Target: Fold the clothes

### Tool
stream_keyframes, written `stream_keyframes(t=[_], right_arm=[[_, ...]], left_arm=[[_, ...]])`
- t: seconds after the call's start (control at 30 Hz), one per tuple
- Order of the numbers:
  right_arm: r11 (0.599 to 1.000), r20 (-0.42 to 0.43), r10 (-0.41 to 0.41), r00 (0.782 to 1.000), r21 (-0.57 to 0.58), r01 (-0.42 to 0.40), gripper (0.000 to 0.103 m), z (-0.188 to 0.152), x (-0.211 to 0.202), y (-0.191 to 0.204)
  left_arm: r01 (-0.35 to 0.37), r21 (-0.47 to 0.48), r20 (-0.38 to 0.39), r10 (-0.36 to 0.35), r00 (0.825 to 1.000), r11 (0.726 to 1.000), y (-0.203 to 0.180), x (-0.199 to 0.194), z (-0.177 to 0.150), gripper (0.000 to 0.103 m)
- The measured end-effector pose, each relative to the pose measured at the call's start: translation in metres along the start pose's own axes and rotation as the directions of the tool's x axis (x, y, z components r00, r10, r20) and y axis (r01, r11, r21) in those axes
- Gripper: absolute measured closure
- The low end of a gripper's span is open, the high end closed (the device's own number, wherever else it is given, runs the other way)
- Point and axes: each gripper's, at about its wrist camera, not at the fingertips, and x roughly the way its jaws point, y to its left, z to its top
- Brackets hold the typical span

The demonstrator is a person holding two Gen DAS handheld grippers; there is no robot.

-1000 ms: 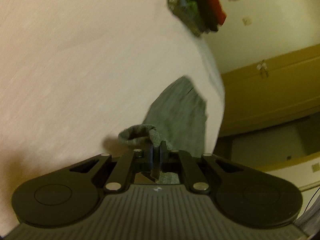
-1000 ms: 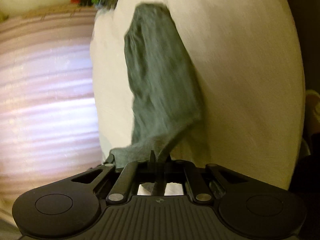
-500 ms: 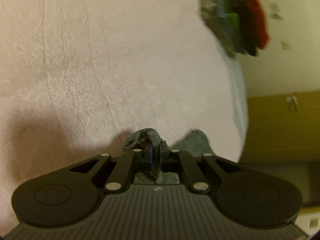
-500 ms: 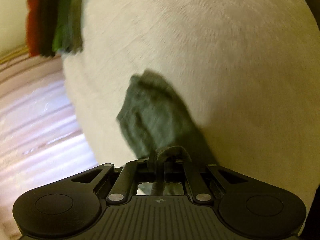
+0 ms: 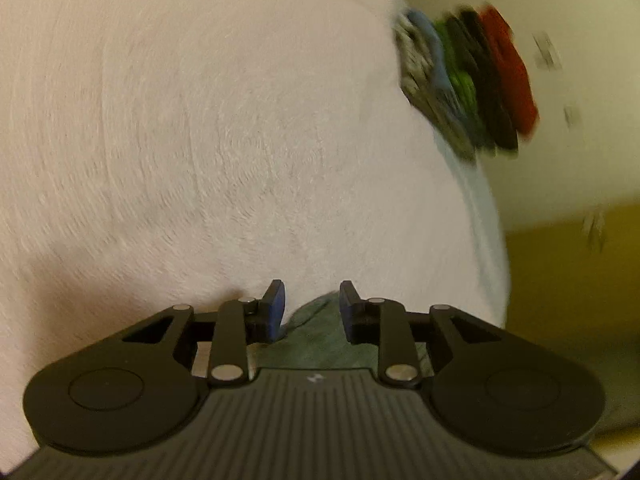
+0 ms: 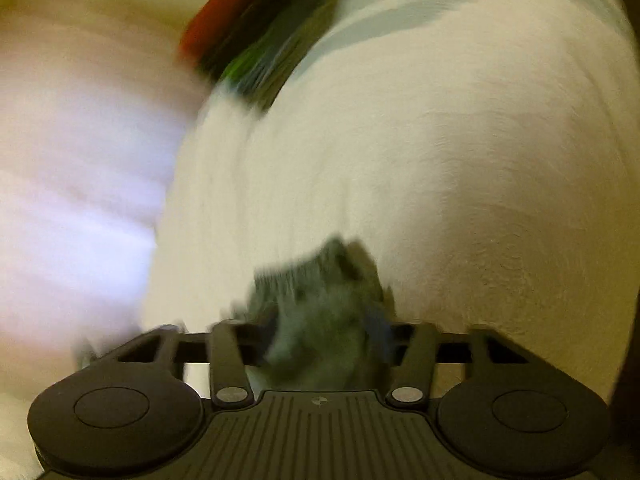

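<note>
Left gripper (image 5: 311, 307) open, grey cloth (image 5: 320, 340) on bed (image 5: 200, 140) between its fingers. Right gripper (image 6: 320, 332) blurred, grip unclear; cloth at fingers. Folded stack (image 5: 468, 84) at bed edge, well apart.

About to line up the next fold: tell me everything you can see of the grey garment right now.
The grey garment is grey-green knit-looking cloth lying on the white bed, near its edge. The left gripper is open, jaws apart astride its tip, one finger close by the cloth. In the blurred right view it bunches at the right gripper; grip unclear.
</note>
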Motion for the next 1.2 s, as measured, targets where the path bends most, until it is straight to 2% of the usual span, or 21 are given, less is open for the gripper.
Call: stream_keyframes(t=[0.1,0.13,0.2,0.27,0.33,0.43,0.67,0.8,0.9,0.97,1.0,1.03,1.07,1.1,1.13,1.2], right_arm=[[0.988,-0.024,-0.071,0.997,-0.14,0.067,0.057,-0.014,0.01,0.009],[0.983,-0.023,-0.083,0.996,-0.164,0.078,0.064,-0.015,0.016,0.01],[0.971,-0.016,-0.106,0.994,-0.217,0.1,0.069,-0.016,0.018,0.011],[0.954,-0.014,-0.128,0.992,-0.274,0.119,0.069,-0.017,0.016,0.013],[0.938,-0.018,-0.159,0.987,-0.315,0.146,0.069,-0.019,0.024,0.019],[0.939,-0.045,-0.183,0.982,-0.303,0.161,0.069,-0.015,0.034,0.016],[0.951,-0.019,-0.128,0.992,-0.287,0.117,0.069,-0.012,0.021,0.025],[0.957,-0.075,-0.159,0.984,-0.257,0.135,0.069,-0.014,0.033,0.015],[0.961,-0.077,-0.148,0.986,-0.247,0.125,0.069,-0.015,0.035,0.013],[0.968,-0.085,-0.139,0.987,-0.221,0.118,0.069,-0.015,0.037,0.009],[0.972,-0.089,-0.133,0.987,-0.207,0.112,0.069,-0.014,0.038,0.007],[0.973,-0.088,-0.13,0.988,-0.201,0.11,0.07,-0.014,0.039,0.007],[0.971,-0.08,-0.132,0.988,-0.212,0.113,0.073,-0.014,0.039,0.008],[0.966,-0.075,-0.133,0.988,-0.233,0.112,0.088,-0.014,0.037,0.012],[0.961,-0.069,-0.136,0.988,-0.253,0.115,0.093,-0.014,0.035,0.015],[0.952,-0.057,-0.149,0.987,-0.277,0.128,0.093,-0.014,0.032,0.02]], left_arm=[[-0.031,0.121,-0.053,0.038,0.998,0.992,-0.003,0.003,-0.005,0.08],[-0.044,0.178,-0.064,0.056,0.996,0.983,-0.007,0.005,-0.006,0.08],[-0.066,0.297,-0.078,0.093,0.993,0.953,-0.017,0.011,-0.01,0.08],[-0.066,0.411,-0.097,0.115,0.989,0.909,-0.031,0.019,-0.014,0.08],[-0.054,0.466,-0.11,0.118,0.987,0.883,-0.038,0.023,-0.017,0.08],[-0.04,0.476,-0.118,0.109,0.987,0.878,-0.039,0.027,-0.017,0.08],[0.006,0.48,-0.14,0.069,0.988,0.877,-0.041,0.04,-0.012,0.08],[0.03,0.489,-0.162,0.057,0.985,0.872,-0.044,0.051,-0.011,0.079],[0.043,0.501,-0.18,0.055,0.982,0.864,-0.045,0.06,-0.012,0.08],[0.044,0.507,-0.186,0.06,0.981,0.861,-0.044,0.065,-0.013,0.093],[0.043,0.506,-0.188,0.062,0.98,0.862,-0.043,0.067,-0.012,0.103],[0.044,0.499,-0.187,0.058,0.981,0.865,-0.041,0.067,-0.012,0.103],[0.047,0.49,-0.184,0.05,0.982,0.87,-0.039,0.066,-0.012,0.103],[0.049,0.486,-0.178,0.044,0.983,0.873,-0.039,0.064,-0.012,0.103],[0.052,0.484,-0.171,0.036,0.985,0.874,-0.039,0.061,-0.011,0.103],[0.057,0.477,-0.159,0.022,0.987,0.877,-0.037,0.054,-0.01,0.103]])
